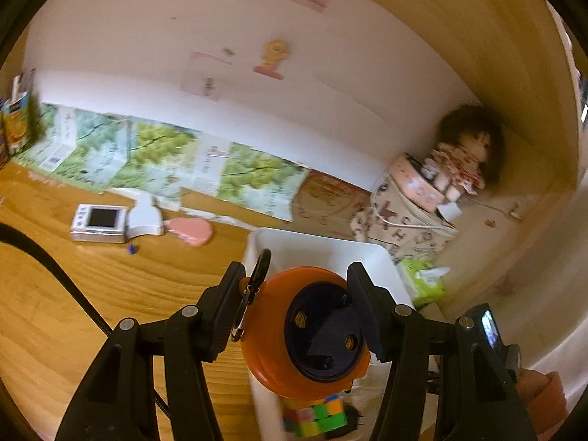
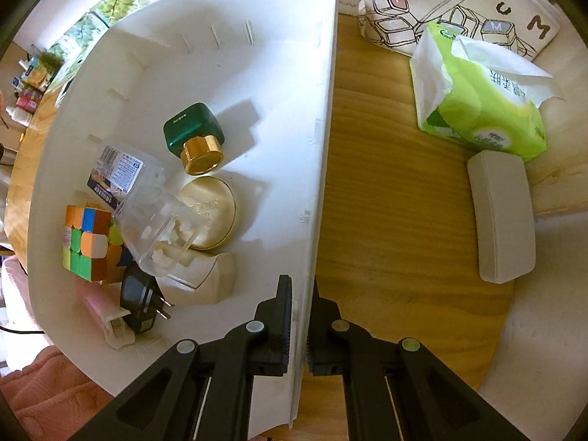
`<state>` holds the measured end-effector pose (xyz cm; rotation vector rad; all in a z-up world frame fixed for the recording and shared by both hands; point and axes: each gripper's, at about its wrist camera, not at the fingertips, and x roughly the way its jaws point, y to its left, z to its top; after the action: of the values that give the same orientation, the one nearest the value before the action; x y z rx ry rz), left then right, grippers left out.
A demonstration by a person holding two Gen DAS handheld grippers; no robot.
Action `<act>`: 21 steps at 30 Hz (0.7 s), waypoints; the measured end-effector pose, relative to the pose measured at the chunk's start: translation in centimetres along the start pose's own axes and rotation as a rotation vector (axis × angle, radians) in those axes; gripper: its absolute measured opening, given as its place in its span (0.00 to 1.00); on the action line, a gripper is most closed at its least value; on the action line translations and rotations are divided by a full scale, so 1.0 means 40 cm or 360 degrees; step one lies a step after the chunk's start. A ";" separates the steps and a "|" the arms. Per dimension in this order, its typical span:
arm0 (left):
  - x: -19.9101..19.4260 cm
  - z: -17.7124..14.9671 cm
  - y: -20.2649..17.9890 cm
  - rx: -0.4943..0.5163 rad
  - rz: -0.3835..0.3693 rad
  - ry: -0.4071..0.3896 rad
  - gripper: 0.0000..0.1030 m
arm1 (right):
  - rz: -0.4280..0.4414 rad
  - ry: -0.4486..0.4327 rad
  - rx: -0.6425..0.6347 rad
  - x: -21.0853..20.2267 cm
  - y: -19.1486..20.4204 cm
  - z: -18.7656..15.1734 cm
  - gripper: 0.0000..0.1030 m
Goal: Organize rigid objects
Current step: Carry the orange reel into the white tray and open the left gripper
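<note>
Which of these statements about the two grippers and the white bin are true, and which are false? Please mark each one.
1. The left gripper holds an orange round object with a black centre. True.
2. The right gripper is open and holds nothing. False: its jaws are shut on the side wall of the white bin.
3. A colourful puzzle cube lies inside the bin. True.
4. The green bottle with a gold cap stands on the wooden table outside the bin. False: it lies inside the bin.
5. The green tissue pack is inside the bin. False: it sits on the table, beside the bin.
</note>
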<state>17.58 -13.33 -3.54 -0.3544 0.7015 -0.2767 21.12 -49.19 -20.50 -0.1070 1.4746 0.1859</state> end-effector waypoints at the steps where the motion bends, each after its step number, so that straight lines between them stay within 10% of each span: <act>1: 0.007 -0.001 -0.014 0.0014 -0.0011 0.0009 0.59 | 0.0002 -0.0005 -0.0008 0.000 0.000 -0.003 0.06; 16: 0.180 -0.057 -0.175 0.0186 -0.0091 0.0305 0.59 | 0.0012 -0.0015 -0.0128 -0.023 0.039 -0.011 0.06; 18: 0.193 -0.063 -0.186 0.0193 -0.0112 0.0320 0.39 | 0.0013 -0.0014 -0.0132 -0.024 0.040 -0.009 0.06; 21: 0.209 -0.059 -0.198 0.0182 -0.0139 0.0335 0.39 | 0.0016 -0.0012 -0.0137 -0.023 0.039 -0.009 0.06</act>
<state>21.10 -24.06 -6.84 -0.2491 0.8740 -0.4397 20.39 -47.80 -19.57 -0.1683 1.4600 0.2574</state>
